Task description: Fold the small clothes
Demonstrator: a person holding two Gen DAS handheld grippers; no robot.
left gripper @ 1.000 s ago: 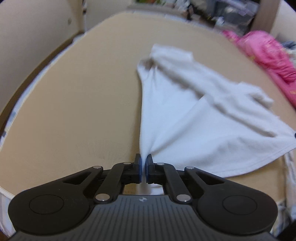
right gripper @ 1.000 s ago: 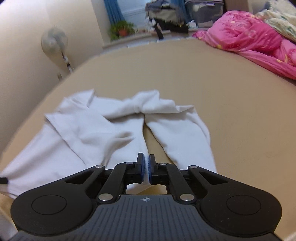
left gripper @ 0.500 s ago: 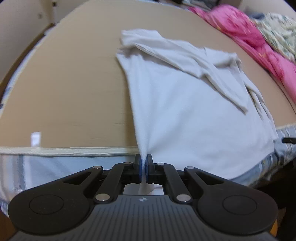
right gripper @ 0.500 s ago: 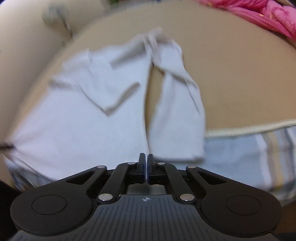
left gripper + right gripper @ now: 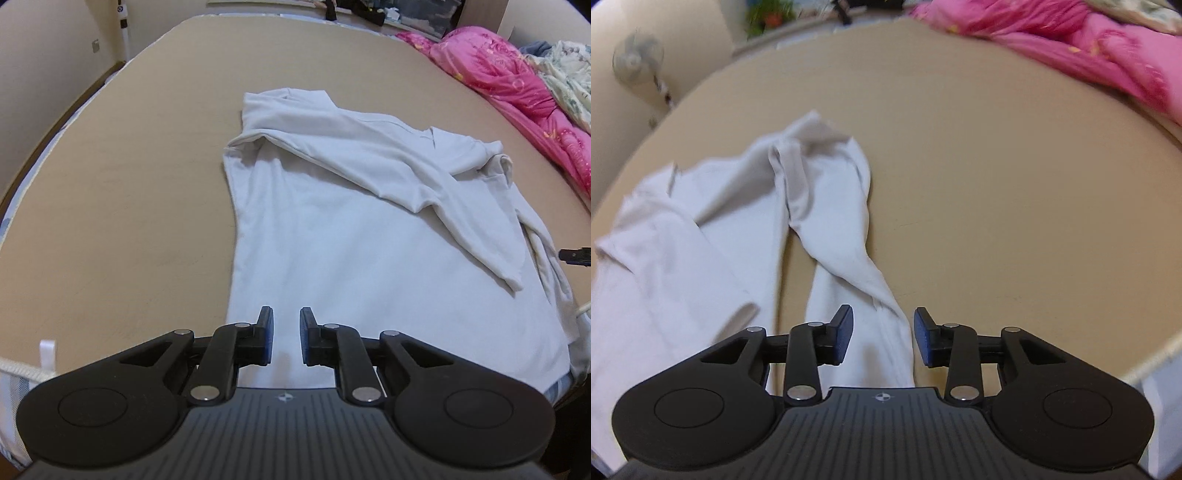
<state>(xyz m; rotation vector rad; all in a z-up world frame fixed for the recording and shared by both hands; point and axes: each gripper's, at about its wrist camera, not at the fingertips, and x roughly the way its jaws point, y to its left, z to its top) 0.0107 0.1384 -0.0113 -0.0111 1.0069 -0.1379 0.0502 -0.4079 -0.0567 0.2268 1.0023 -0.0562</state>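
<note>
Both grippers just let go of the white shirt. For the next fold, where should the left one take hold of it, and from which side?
Probably the shirt's left side edge near the folded-over sleeve, coming from the bare tan surface. That edge lies straight with clear room beside it. The left gripper, jaws just opened, has cloth beneath it but grips nothing.

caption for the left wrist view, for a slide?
Left gripper, jaws just opened, above the hem of a white long-sleeved shirt spread on a tan bed.
</note>
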